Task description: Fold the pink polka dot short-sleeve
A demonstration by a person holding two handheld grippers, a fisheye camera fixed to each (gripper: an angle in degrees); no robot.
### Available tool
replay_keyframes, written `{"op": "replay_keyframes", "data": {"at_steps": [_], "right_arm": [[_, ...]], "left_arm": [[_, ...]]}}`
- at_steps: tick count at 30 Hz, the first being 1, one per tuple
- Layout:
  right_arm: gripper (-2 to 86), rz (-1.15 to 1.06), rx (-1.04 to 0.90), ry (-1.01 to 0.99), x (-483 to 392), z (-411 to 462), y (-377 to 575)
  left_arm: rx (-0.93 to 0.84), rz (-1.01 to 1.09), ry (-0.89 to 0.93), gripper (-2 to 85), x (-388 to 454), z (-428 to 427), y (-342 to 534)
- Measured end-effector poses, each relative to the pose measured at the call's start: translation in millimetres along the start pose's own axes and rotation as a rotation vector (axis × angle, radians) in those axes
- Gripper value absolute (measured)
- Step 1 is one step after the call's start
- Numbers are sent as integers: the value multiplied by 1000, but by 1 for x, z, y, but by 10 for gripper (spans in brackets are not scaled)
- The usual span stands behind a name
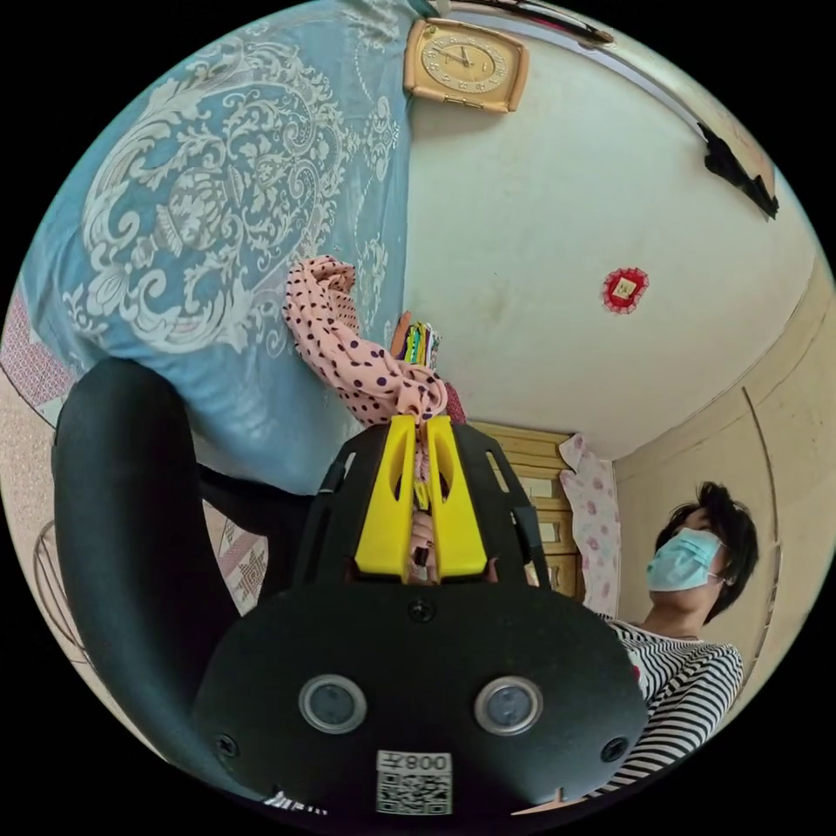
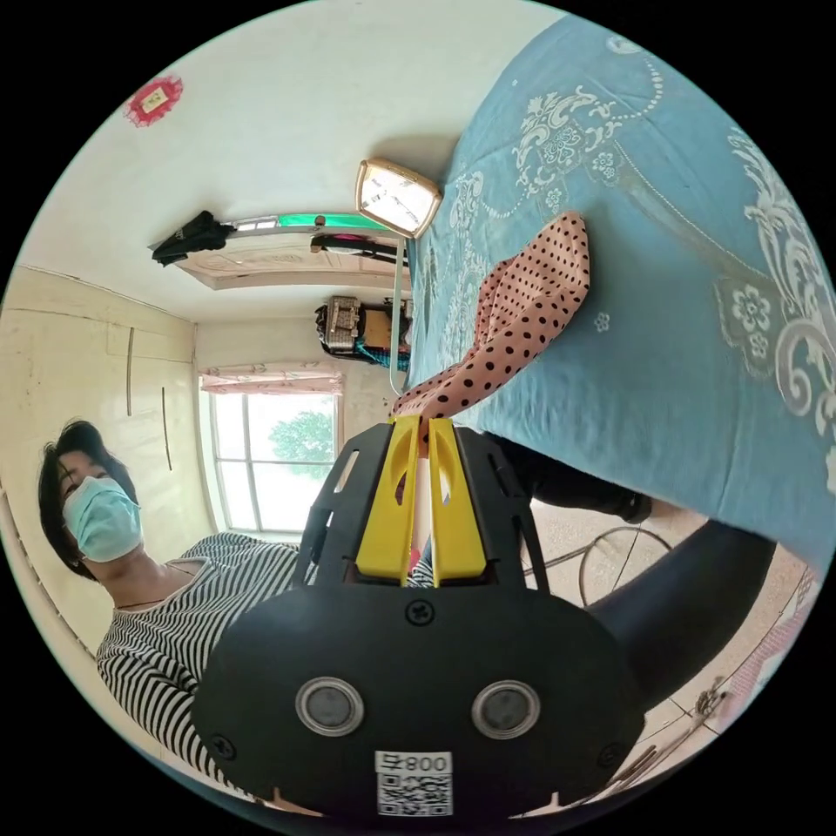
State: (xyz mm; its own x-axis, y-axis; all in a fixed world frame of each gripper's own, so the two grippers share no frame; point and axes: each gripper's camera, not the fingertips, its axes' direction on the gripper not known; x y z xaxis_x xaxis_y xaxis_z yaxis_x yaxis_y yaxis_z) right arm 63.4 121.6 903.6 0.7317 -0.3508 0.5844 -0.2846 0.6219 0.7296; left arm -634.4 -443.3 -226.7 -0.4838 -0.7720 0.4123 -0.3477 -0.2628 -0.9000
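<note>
The pink polka dot short-sleeve (image 1: pixel 348 348) trails from the blue patterned cloth (image 1: pixel 200 218) over a flat surface up to my left gripper (image 1: pixel 423 424). Its yellow jaws are shut on a bunched edge of the fabric. In the right gripper view the same garment (image 2: pixel 522 313) lies partly on the blue cloth (image 2: pixel 679 287) and stretches to my right gripper (image 2: pixel 422 425), whose yellow jaws are shut on another edge. Both views are rolled sideways, so the cloth-covered surface stands like a wall.
A person in a striped top (image 1: pixel 688 679) and a face mask stands close behind both grippers, also the person (image 2: pixel 165 627). A black chair back (image 1: pixel 122 522) sits near the cloth's edge. A clock (image 1: pixel 466 65), a wooden dresser (image 1: pixel 540 488) and a window (image 2: pixel 274 461) line the walls.
</note>
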Motion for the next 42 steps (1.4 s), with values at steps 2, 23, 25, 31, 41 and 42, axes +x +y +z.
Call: {"op": "replay_keyframes", "data": {"at_steps": [2, 23, 25, 31, 41, 42], "right_arm": [[18, -2, 28, -9, 5, -21, 30], [16, -266, 349, 6, 17, -366, 13], [16, -312, 378, 38, 7, -422, -3], [16, -345, 438, 207, 3, -550, -6], [15, 84, 460, 357, 202, -662, 70], [15, 141, 458, 364, 227, -667, 83]], "left_arm": [[-55, 18, 3, 26, 14, 24, 21], [-317, 465, 19, 24, 232, 489, -32], [-317, 496, 41, 23, 250, 542, -36], [-375, 526, 91, 24, 268, 716, -22], [-694, 275, -189, 24, 101, 952, 82], [-713, 247, -206, 24, 89, 961, 89]]}}
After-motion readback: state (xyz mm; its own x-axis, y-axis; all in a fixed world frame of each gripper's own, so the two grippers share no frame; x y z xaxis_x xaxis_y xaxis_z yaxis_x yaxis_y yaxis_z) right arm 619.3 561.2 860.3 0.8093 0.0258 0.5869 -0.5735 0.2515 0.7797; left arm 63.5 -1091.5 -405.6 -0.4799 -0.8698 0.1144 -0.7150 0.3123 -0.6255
